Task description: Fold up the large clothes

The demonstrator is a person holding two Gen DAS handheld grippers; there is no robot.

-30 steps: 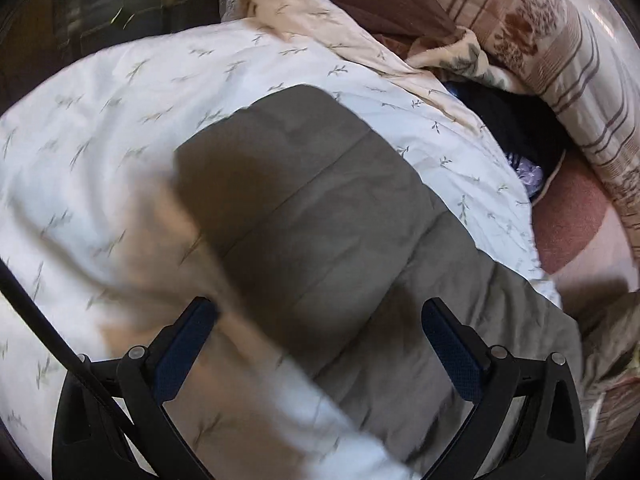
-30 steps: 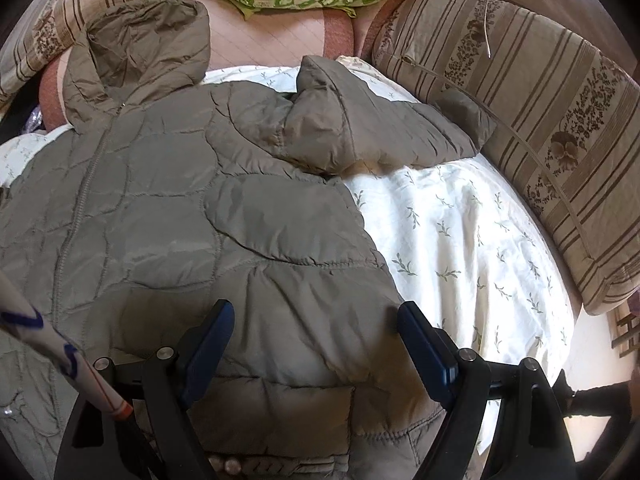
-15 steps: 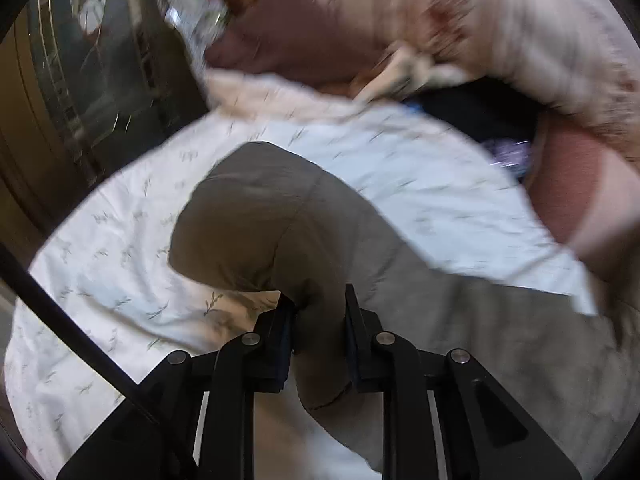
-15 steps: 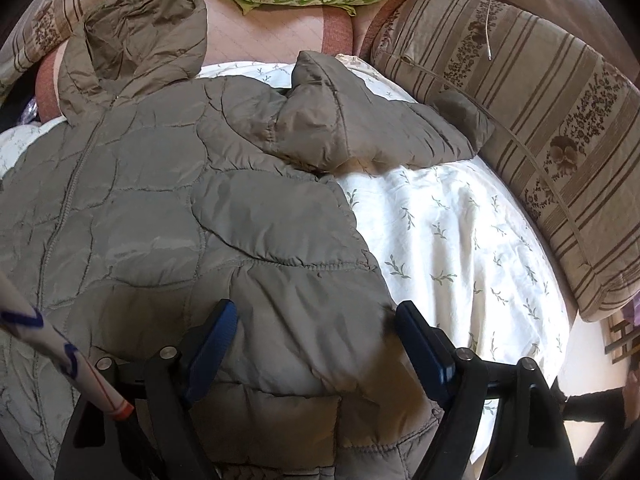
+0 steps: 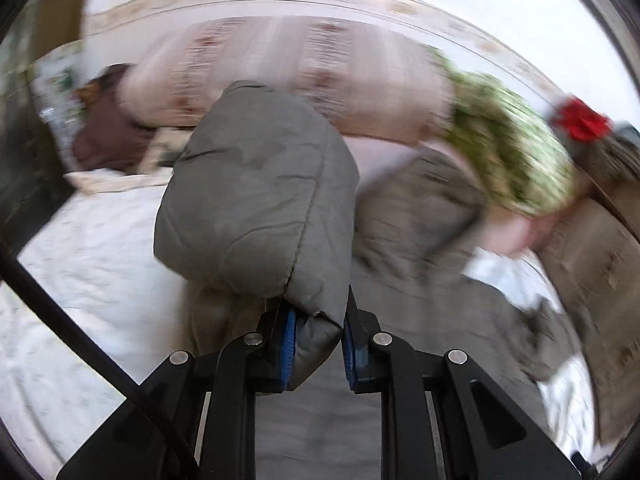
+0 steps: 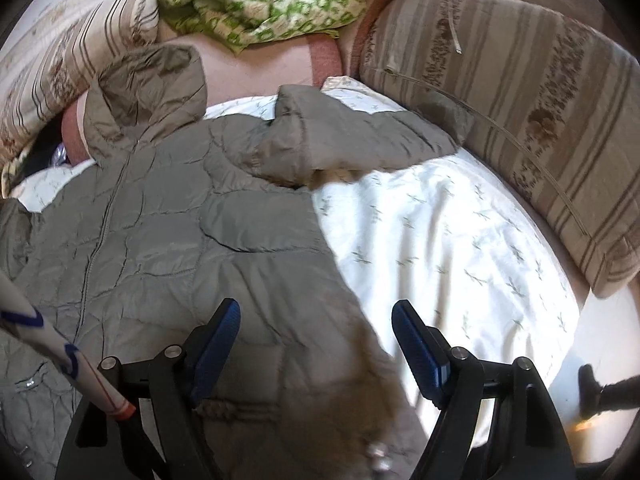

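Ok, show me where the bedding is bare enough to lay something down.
Right wrist view: the white leaf-print sheet lies bare between the grey quilted jacket, its spread sleeve and the striped cushion. Crowded: the jacket covers the left side; the green patterned cloth fills the far end.

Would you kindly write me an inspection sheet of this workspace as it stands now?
Surface: white leaf-print sheet over a sofa seat.
Job's things: olive quilted jacket lying flat, zip up, hood toward the backrest; one sleeve lifted, the other sleeve lying out to the side.
Clutter: green patterned cloth; brown cloth; red item, blurred.
Grippers: left gripper shut on the sleeve; right gripper open above the jacket's hem.
Cables: black cable; white cord.
Surroundings: striped cushions.
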